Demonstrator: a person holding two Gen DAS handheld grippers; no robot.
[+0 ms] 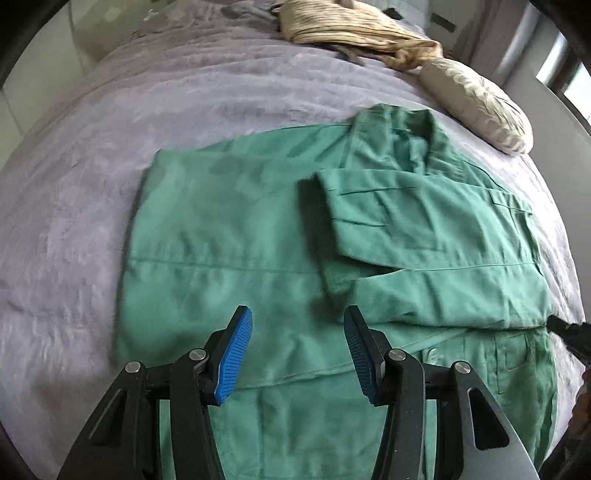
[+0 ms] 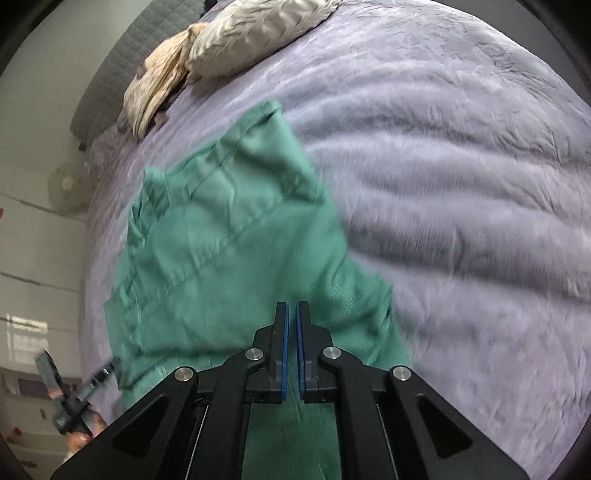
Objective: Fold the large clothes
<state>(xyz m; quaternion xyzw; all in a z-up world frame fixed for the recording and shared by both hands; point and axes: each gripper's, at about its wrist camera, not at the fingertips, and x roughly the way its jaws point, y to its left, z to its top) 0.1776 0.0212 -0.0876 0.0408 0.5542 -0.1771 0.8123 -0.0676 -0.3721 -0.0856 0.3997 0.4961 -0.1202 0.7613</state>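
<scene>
A large green jacket (image 1: 236, 236) lies spread on the lilac bed cover (image 1: 92, 166), its collar at the far right and one sleeve (image 1: 399, 218) folded across the body. My left gripper (image 1: 297, 317) is open and empty, just above the jacket's near part. In the right wrist view the same green jacket (image 2: 221, 251) lies below my right gripper (image 2: 292, 306), whose blue pads stand nearly together with a thin gap; no cloth shows between them. The other gripper (image 2: 77, 391) shows at the lower left of that view.
A beige pillow (image 1: 476, 99) and a crumpled tan striped cloth (image 1: 351, 26) lie at the head of the bed. The pillow (image 2: 258, 33) and the tan cloth (image 2: 159, 88) also show in the right wrist view. A grey headboard (image 2: 110, 74) and a white wall are at the left.
</scene>
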